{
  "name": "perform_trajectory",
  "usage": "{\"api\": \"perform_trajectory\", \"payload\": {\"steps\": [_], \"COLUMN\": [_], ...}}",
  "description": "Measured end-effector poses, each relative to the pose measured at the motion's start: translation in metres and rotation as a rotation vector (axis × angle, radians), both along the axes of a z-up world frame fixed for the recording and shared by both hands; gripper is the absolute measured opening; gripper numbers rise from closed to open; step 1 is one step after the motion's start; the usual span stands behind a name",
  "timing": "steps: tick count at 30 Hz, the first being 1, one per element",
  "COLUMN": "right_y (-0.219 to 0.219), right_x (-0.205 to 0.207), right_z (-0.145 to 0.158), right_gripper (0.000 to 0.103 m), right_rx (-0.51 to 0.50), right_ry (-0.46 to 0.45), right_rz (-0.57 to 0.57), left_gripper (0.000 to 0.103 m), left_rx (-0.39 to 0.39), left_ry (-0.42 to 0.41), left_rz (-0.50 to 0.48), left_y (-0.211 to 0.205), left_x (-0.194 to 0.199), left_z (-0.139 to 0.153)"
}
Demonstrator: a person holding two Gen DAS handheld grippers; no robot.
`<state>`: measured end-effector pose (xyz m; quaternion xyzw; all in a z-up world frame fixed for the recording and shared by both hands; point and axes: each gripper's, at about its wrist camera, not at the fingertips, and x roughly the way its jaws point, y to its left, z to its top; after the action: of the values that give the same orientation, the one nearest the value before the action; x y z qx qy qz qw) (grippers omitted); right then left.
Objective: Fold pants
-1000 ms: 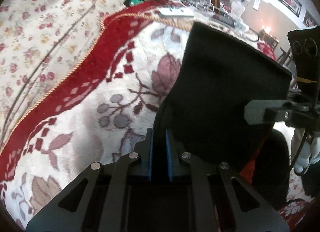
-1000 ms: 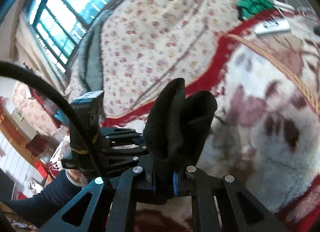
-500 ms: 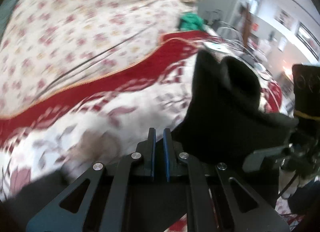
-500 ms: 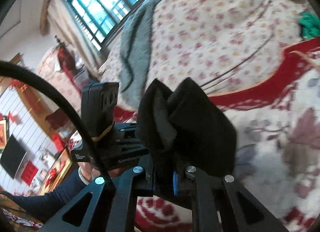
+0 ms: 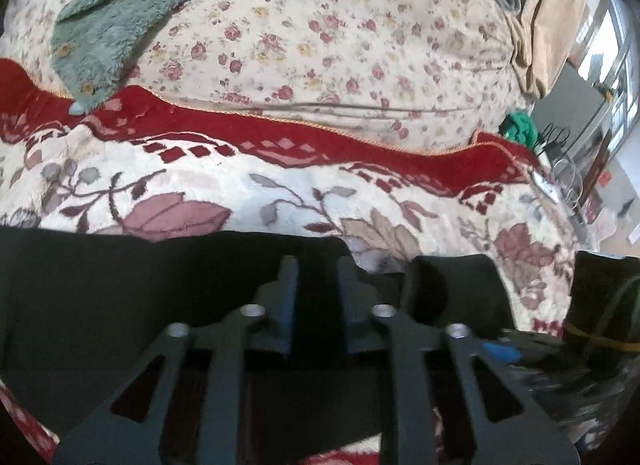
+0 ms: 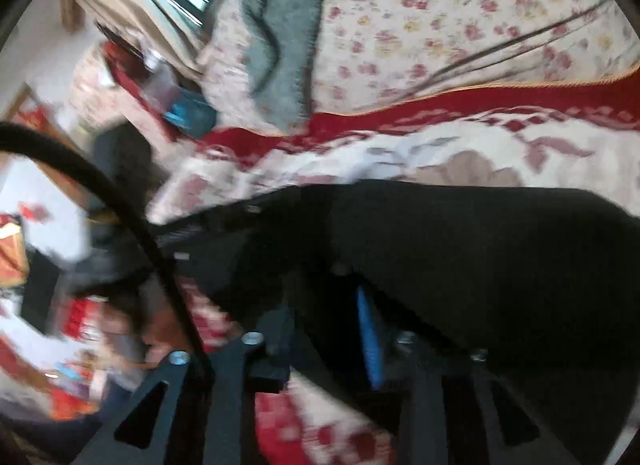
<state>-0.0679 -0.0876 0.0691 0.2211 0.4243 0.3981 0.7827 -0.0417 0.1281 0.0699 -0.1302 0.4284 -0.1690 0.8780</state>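
While both tools (image 5: 316,297) (image 6: 326,329) stand spread over black pants (image 5: 120,297), a green garment (image 5: 108,21) lies beyond.

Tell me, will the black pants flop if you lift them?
Probably floppy: the pants lie draped flat over the blanket, and one end curls into a soft roll. They look thick, so likely a bit heavy. Unlikely to slide on the fuzzy blanket.

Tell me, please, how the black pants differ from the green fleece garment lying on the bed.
The pants are black and smooth-looking, while the fleece garment is grey-green and fluffy. The pants lie on the red-and-cream blanket, nearest the camera. The fleece garment lies farther off, mostly on the floral sheet. The fleece garment shows buttons, and none show on the pants. Both are soft clothing resting on the bed.
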Motion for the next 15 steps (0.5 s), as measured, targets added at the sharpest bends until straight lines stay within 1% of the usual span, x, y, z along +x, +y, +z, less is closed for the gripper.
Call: {"api": "perform_trajectory", "payload": {"steps": [1,2,3,5,6,7,8,10,12,15], "right_y": [-0.008,-0.017,-0.031,-0.063,-0.08,-0.095,-0.112,-0.131,-0.145,-0.151], "right_x": [-0.007,-0.015,-0.024,-0.034,-0.037,-0.04,-0.041,-0.039,-0.039,-0.04], "right_z": [0.011,0.02,0.032,0.042,0.043,0.041,0.035,0.023,0.008,-0.006], "right_gripper": [0.031,0.031,0.033,0.036,0.043,0.046,0.046,0.046,0.046,0.046], "right_rx": [0.02,0.017,0.005,-0.012,-0.028,-0.048,-0.07,-0.08,-0.072,-0.047], "right_ry": [-0.032,-0.064,-0.103,-0.134,-0.132,-0.126,-0.107,-0.053,-0.006,0.026], "right_rz": [0.006,-0.006,-0.039,-0.117,-0.169,-0.217,-0.273,-0.329,-0.367,-0.382], "left_gripper": [0.035,0.041,0.043,0.052,0.053,0.053,0.053,0.053,0.053,0.053], "left_rx": [-0.028,-0.043,-0.057,-0.058,-0.055,-0.049,-0.032,-0.001,0.036,0.077], "left_ry": [0.006,0.01,0.011,0.005,0.0,-0.001,0.002,0.003,0.009,0.009], "left_rz": [-0.011,-0.018,-0.03,-0.049,-0.059,-0.064,-0.067,-0.067,-0.077,-0.071], "left_y": [0.0,-0.001,-0.005,-0.015,-0.023,-0.028,-0.036,-0.048,-0.063,-0.077], "left_x": [-0.004,-0.008,-0.012,-0.018,-0.022,-0.025,-0.028,-0.032,-0.034,-0.03], "left_z": [0.002,0.005,0.008,0.011,0.012,0.013,0.013,0.01,0.005,-0.001]}}
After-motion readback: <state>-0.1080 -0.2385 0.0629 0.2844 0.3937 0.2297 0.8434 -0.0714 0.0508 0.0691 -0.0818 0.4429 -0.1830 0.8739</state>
